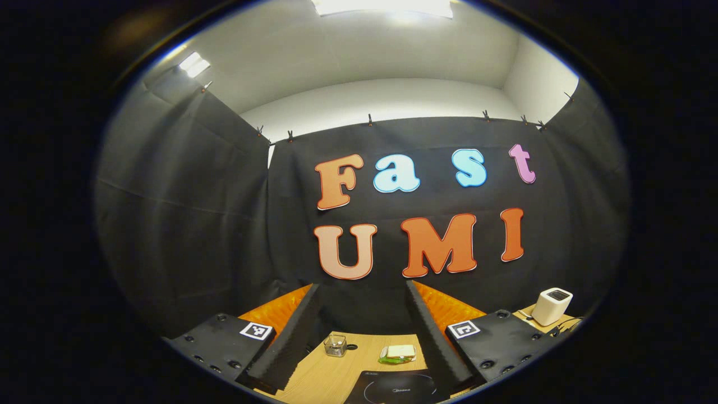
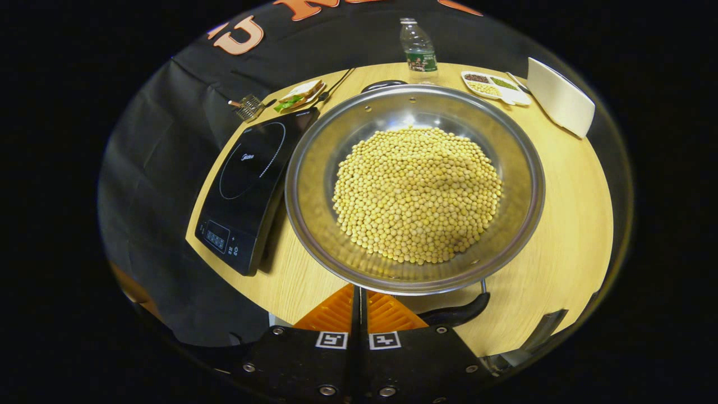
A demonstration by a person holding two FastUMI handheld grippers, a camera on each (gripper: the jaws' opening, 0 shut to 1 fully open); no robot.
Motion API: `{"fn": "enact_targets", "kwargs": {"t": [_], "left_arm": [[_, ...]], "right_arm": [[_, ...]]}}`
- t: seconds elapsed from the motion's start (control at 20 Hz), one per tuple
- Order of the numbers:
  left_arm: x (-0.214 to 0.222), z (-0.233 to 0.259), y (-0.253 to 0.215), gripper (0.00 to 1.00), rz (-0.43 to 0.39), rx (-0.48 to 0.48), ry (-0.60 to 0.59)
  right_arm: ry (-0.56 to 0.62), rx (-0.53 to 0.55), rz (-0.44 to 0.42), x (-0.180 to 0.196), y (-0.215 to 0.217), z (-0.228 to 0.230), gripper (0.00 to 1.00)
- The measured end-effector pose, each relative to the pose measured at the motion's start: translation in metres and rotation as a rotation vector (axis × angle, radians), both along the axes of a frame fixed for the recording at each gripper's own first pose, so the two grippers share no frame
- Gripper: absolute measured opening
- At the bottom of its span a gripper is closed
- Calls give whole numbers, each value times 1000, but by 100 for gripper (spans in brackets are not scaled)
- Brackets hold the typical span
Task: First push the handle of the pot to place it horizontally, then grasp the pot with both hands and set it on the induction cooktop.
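Left gripper view: your left gripper (image 1: pixel 363 331) has its fingers spread wide with nothing between them, and past the tips on the table (image 1: pixel 314 379) sit a small glass (image 1: pixel 335 344), a sandwich (image 1: pixel 400 352) and the induction cooktop (image 1: pixel 399 387). Right gripper view: your right gripper (image 2: pixel 359 306) has its fingers pressed together, empty, tips at the near rim of the pot (image 2: pixel 414 188) of beans (image 2: pixel 418 193). The pot's black handle (image 2: pixel 457 314) lies just right of the fingers, and the cooktop sits left of the pot.

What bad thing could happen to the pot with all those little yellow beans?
The pot is heaped with beans, so a tilt while lifting might spill them over the table. The right gripper sits shut beside the near handle; a hard push might slide the pot into the cooktop. The left gripper is open, aimed high, so a two-handed grab could be uneven.
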State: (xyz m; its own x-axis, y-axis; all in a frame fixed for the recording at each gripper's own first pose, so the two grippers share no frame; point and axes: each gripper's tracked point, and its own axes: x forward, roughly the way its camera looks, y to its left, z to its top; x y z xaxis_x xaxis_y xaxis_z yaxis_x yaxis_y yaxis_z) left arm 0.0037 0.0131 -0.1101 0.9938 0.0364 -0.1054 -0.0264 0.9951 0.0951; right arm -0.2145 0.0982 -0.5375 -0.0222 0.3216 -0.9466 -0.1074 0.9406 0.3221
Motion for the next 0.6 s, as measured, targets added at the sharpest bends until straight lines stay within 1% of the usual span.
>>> {"fn": "enact_targets", "kwargs": {"t": [0.1,0.25,0.45,0.6], "left_arm": [[1,-3,-1,99,0,-11,-2],[2,-20,-3,99,-5,-36,28],[7,-28,-1,99,-6,-25,49],[3,-28,-4,98,-18,-26,54]], "right_arm": [[-3,-11,-10,2,-7,-1,0],[-13,-34,-19,5,-20,-2,0],[-15,-63,-35,10,-39,-4,0],[-18,-90,-45,15,-53,-7,1]]}}
